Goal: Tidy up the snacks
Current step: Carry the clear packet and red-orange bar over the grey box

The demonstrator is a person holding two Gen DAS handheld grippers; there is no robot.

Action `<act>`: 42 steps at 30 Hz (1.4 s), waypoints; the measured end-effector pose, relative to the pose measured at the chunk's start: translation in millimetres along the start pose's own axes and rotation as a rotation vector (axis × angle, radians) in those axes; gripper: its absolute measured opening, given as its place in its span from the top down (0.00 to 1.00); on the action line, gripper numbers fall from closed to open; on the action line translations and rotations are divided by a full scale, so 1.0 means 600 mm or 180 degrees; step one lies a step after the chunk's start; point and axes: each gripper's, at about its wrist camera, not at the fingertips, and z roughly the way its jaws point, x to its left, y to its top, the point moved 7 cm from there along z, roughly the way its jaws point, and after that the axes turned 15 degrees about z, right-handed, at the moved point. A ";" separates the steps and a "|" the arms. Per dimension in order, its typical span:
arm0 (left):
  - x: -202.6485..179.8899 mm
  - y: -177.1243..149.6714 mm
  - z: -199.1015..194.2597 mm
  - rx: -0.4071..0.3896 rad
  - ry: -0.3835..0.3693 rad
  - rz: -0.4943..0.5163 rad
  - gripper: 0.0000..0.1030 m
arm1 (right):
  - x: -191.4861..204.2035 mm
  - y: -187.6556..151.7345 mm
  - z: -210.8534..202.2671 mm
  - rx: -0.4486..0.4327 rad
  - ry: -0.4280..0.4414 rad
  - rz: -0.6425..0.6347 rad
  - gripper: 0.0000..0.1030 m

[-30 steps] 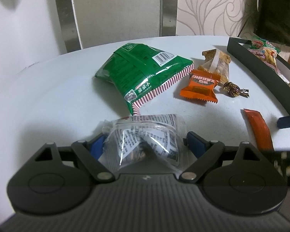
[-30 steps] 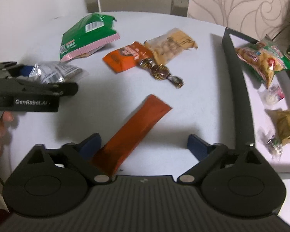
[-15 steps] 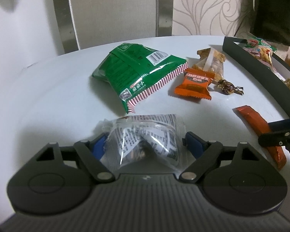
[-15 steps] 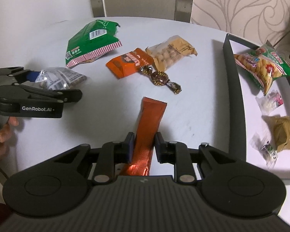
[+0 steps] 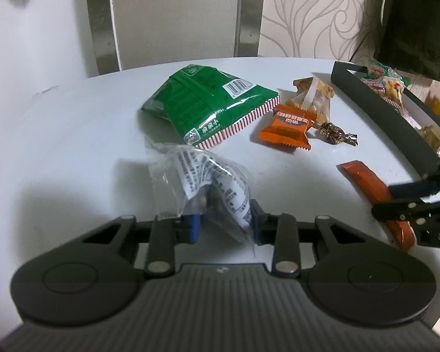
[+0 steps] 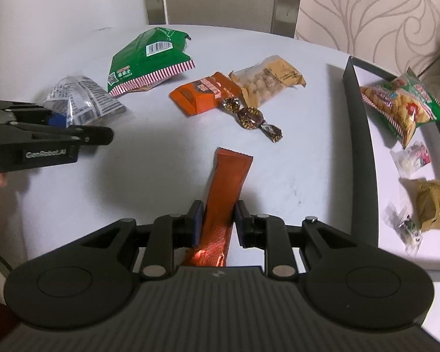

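Your left gripper is closing on the clear printed packet, which crumples upward between the blue pads at the near left of the white table. Your right gripper has its jaws nearly together around the orange stick sachet — they are easing open slightly, yet the pads still flank the sachet's near end closely, and its far end lies flat on the table.

Beyond the packet, toward the far side, lies the green bag with a striped edge. To its right sit the orange wrapped biscuit and the tan packet of round snacks, touching each other, with two dark foil candies just near of them.

At the right edge stands the black-rimmed tray — inside it, a colourful bag of puffed snacks at the far end, a small clear wrapped sweet nearer, then a brown wrapped piece and another small clear sweet beside it.
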 end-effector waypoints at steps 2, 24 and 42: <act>-0.003 -0.002 -0.002 0.0001 -0.0003 0.0018 0.65 | -0.002 0.004 0.004 -0.0033 -0.0064 0.0029 0.57; 0.014 -0.005 -0.003 0.0122 -0.0138 -0.0429 0.24 | 0.010 -0.018 -0.015 0.0177 0.0316 0.0234 0.76; 0.077 -0.002 0.005 -0.0017 -0.0010 -0.1249 0.24 | 0.010 -0.022 -0.021 0.0201 0.0303 0.0250 0.76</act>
